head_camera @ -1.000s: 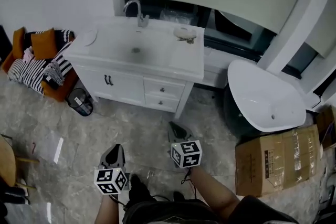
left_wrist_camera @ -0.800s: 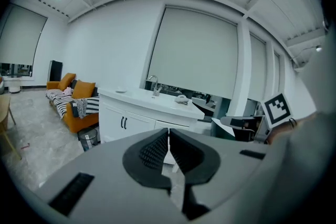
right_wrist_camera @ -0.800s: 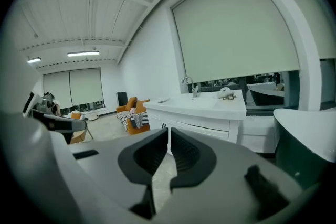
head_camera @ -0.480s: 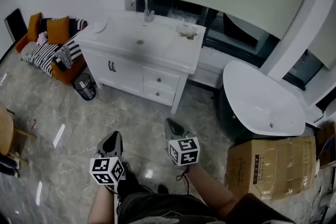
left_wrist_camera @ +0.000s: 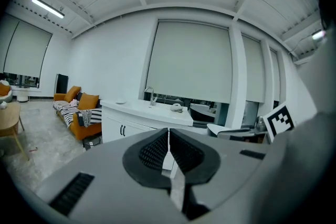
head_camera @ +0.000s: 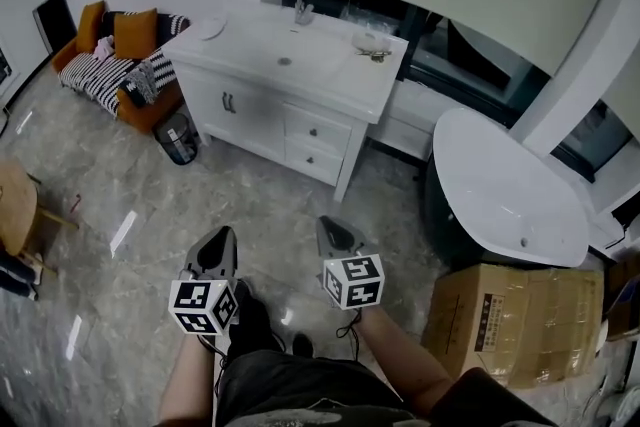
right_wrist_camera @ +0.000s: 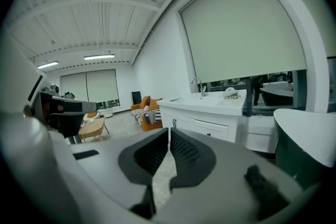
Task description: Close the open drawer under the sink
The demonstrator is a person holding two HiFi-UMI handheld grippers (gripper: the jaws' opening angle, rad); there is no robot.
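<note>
Left gripper (head_camera: 224,235) and right gripper (head_camera: 327,224), fingers (left_wrist_camera: 153,153) clenched empty, hang well short of the sink cabinet (head_camera: 250,111); its two drawers (head_camera: 320,131) look alike, so a push could land wrongly.

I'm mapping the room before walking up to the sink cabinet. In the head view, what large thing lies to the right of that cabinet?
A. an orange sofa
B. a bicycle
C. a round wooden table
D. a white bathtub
D: the white bathtub lies right of the sink cabinet, while the orange sofa and the wooden table are on its left.
</note>
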